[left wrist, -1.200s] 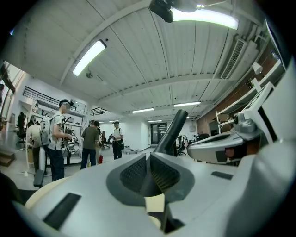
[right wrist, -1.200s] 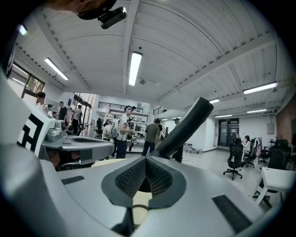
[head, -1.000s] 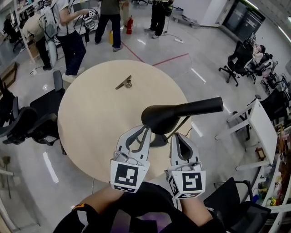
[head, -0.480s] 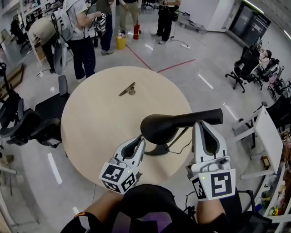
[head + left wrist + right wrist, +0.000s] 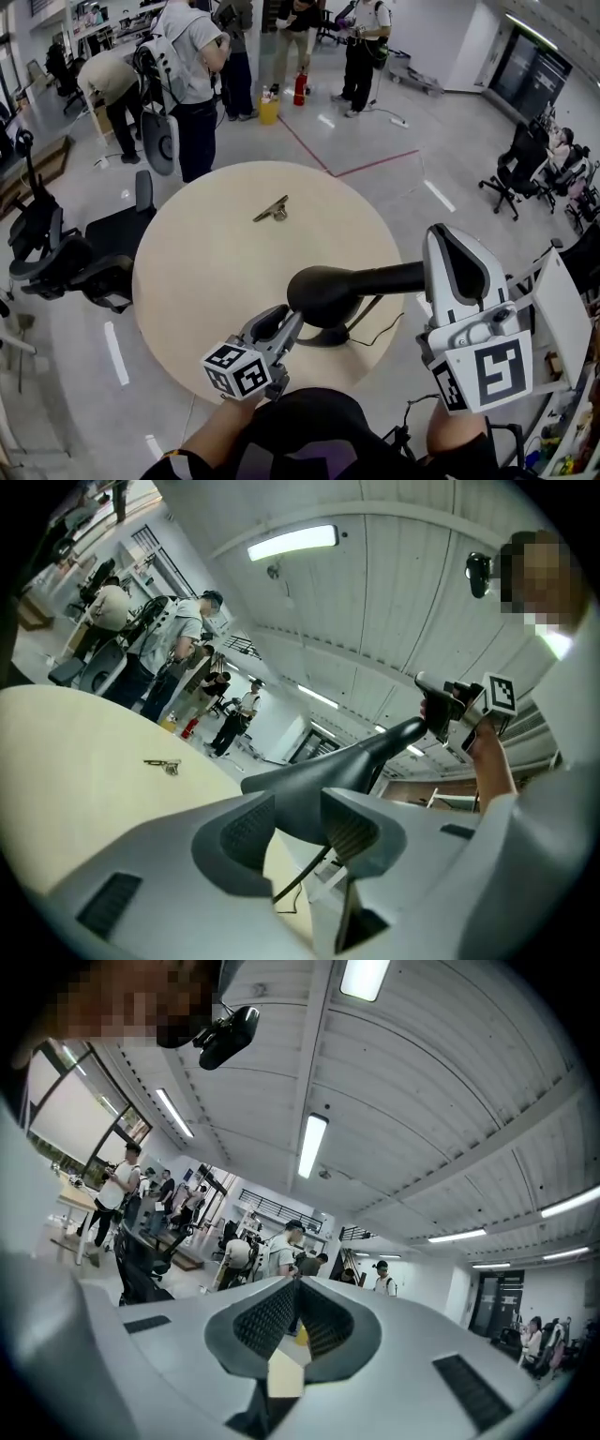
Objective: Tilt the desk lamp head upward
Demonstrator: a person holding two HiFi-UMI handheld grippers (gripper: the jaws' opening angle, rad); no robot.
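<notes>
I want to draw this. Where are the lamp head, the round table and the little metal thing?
lamp head [image 5: 323, 294]: head view, on its rounded wide end.
round table [image 5: 211, 272]: head view, on bare tabletop.
little metal thing [image 5: 272, 210]: head view, on its middle.

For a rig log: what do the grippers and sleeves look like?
Left gripper and right gripper: pale grey jaws, dark ribbed pads, white cube of black square markers. Black sleeves. Left jaws have just been opening, lamp head between.
</notes>
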